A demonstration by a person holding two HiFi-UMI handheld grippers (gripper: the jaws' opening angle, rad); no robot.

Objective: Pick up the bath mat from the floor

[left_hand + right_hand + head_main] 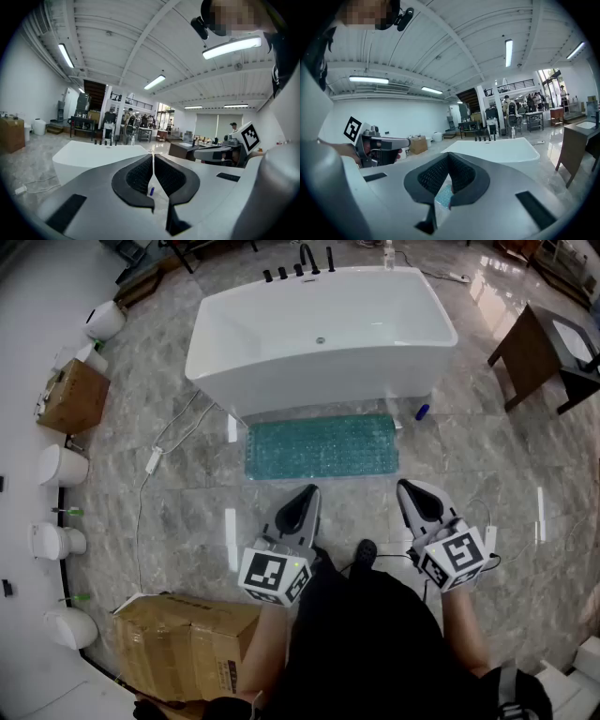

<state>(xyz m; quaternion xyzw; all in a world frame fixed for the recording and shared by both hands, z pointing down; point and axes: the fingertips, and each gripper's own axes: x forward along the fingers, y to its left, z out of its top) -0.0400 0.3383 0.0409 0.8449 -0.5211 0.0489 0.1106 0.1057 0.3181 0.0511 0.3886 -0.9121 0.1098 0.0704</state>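
Down at the left edge of the head view a cardboard box (187, 643) sits on the floor (187, 493), well clear of the job. Next comes the left tool (307, 493), its jaws pressed together with nothing between them (its own view shows the pads meeting along a thin seam). Just ahead of it lies the bath mat (322, 446), flat on the floor against the foot of the bathtub (319, 334), with its long axis running left to right along the tub's front. The left tool points at about the middle of the mat's near long edge. The right tool (406, 487) is likewise closed and empty, and it aims near the mat's right-hand near corner. Both tools hover short of the mat and look about equally near it, so either would have to open its jaws and go forward and down to reach that near edge.
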